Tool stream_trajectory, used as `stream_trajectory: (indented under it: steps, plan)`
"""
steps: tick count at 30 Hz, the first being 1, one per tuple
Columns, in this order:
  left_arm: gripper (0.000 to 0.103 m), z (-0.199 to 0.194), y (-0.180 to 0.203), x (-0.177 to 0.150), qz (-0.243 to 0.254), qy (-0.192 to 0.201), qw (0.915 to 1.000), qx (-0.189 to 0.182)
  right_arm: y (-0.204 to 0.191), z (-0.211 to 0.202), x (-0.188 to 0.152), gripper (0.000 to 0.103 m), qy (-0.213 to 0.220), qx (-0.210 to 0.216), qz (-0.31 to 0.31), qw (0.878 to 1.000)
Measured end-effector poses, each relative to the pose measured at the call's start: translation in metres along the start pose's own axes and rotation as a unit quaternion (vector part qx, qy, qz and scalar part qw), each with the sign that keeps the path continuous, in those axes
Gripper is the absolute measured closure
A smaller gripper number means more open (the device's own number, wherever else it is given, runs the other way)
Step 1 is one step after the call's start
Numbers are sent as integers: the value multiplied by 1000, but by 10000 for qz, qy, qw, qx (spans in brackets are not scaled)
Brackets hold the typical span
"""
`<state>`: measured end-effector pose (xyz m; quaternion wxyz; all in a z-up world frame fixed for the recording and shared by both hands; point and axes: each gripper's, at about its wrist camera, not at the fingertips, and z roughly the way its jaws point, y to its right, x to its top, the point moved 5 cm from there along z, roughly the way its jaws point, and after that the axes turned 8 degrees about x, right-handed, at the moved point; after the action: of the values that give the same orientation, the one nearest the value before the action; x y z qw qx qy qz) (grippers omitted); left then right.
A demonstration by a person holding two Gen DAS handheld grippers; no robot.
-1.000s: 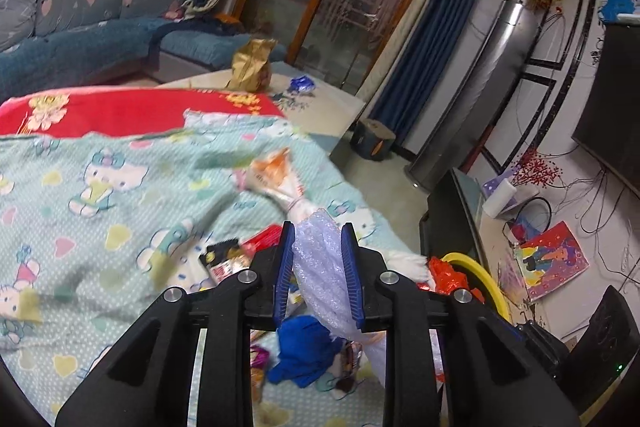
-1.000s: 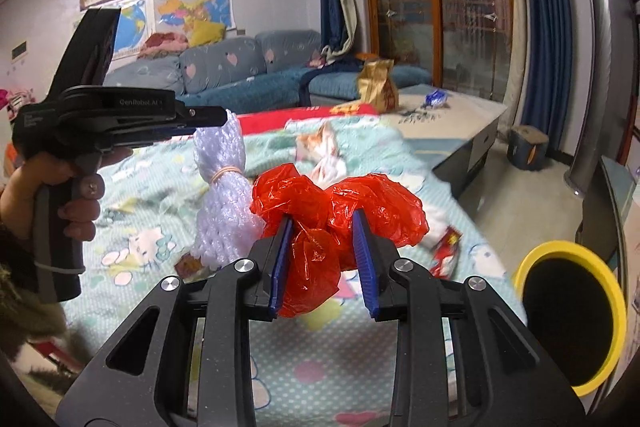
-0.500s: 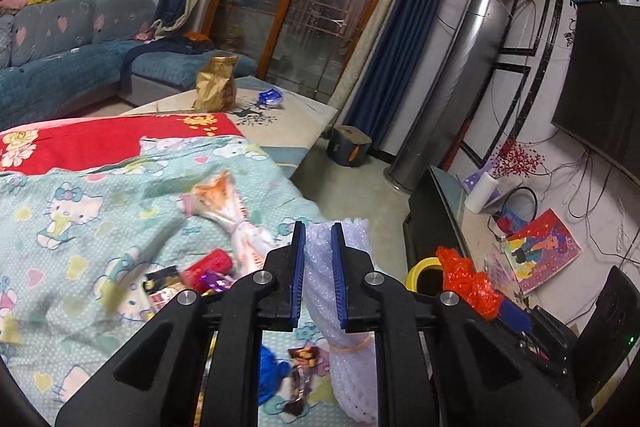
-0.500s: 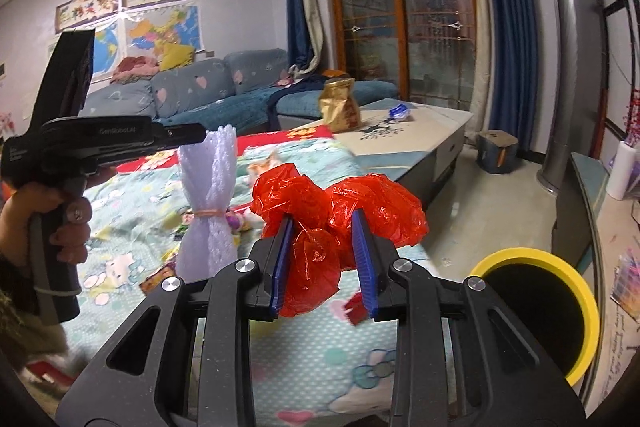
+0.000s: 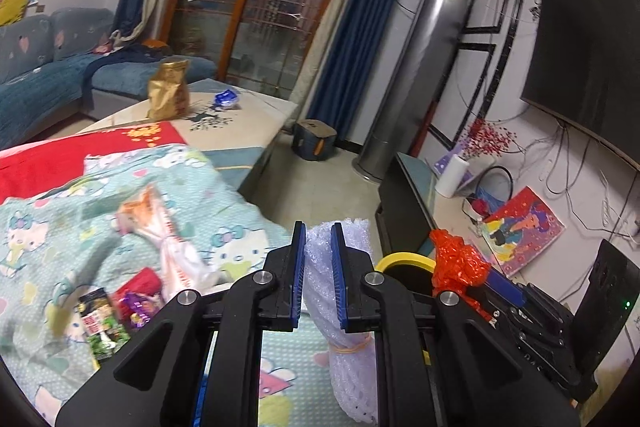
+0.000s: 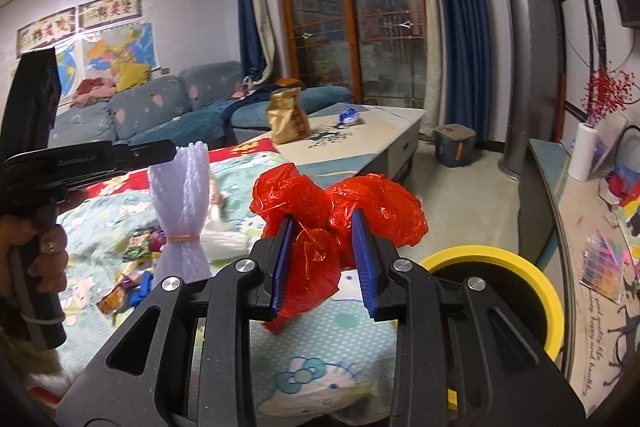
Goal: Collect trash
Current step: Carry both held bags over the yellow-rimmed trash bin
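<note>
My left gripper [image 5: 318, 273] is shut on a white foam net sleeve [image 5: 350, 355] tied with a rubber band, held above the cartoon-print sheet [image 5: 60, 227]. My right gripper [image 6: 323, 261] is shut on a crumpled red plastic bag [image 6: 376, 205]. The yellow-rimmed black bin [image 6: 504, 259] stands just right of the bag, below it; in the left wrist view its rim [image 5: 404, 259] shows behind the sleeve. The left gripper with the sleeve [image 6: 182, 195] appears at left in the right wrist view, held by a hand [image 6: 44, 255]. More wrappers [image 5: 104, 315] lie on the sheet.
A coffee table [image 6: 360, 131] carries a gold bag [image 6: 286, 117] and a blue wrapper [image 6: 348, 115]. A dark TV cabinet [image 5: 408, 203] and a silver tower unit [image 5: 416, 75] stand at right, a blue sofa [image 6: 160, 111] at the back, and bare floor [image 5: 316, 187] lies between.
Both grippers have swung to the right with their loads, off the sheet toward the bin, which now looks larger and nearer. The left jaws have narrowed on the foam sleeve.
</note>
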<state>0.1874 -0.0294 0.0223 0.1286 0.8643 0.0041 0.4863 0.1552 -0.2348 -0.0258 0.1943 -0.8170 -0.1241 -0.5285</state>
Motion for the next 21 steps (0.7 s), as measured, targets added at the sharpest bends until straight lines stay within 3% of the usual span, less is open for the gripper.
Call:
stream_trajectory:
  steps: [21]
  plan:
    - [91, 40, 95, -4, 624, 62, 9972, -413, 74, -22, -5, 80, -114, -550, 670, 9962]
